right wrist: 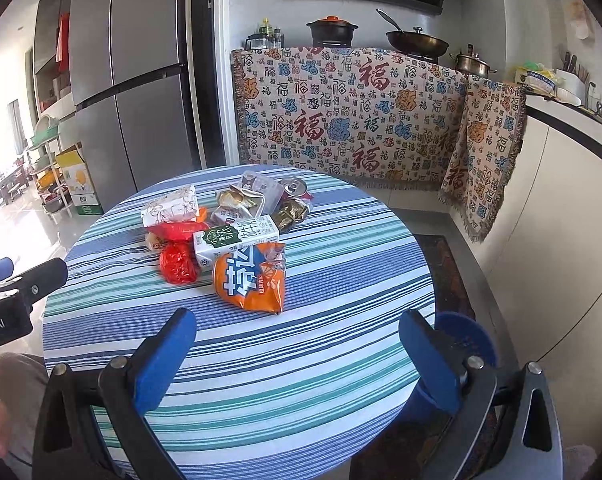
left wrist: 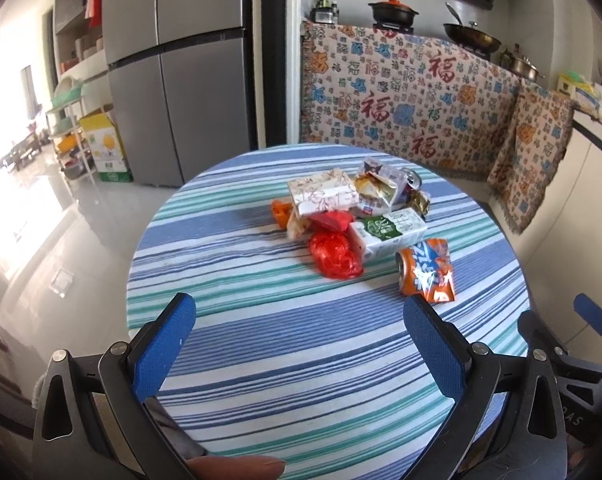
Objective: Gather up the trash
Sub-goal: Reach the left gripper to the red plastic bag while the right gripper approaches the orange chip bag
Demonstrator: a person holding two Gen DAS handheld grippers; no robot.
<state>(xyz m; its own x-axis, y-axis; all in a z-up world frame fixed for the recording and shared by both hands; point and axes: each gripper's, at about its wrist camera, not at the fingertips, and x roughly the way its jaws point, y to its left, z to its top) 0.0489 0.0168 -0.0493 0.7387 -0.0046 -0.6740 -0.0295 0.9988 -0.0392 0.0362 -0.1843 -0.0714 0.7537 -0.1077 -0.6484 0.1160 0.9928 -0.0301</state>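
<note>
A pile of trash lies on the round striped table (left wrist: 261, 360) (right wrist: 301, 380). It holds a crushed orange can (left wrist: 427, 272) (right wrist: 251, 278), a green-white milk carton (left wrist: 387, 232) (right wrist: 235, 240), a red plastic bag (left wrist: 335, 256) (right wrist: 178, 264), a patterned paper box (left wrist: 323, 194) (right wrist: 169, 206), wrappers and a soda can (left wrist: 413, 179) (right wrist: 294, 188). My left gripper (left wrist: 299, 322) is open and empty, short of the pile. My right gripper (right wrist: 297, 330) is open and empty, just short of the orange can. The right gripper also shows at the right edge of the left wrist view (left wrist: 589, 320).
A blue bin (right wrist: 467, 344) stands on the floor by the table's right edge, behind my right finger. A steel fridge (left wrist: 173, 80) stands behind on the left. A patterned cloth (right wrist: 353, 116) covers the kitchen counter behind. A rack and a cardboard box (left wrist: 105, 148) stand at far left.
</note>
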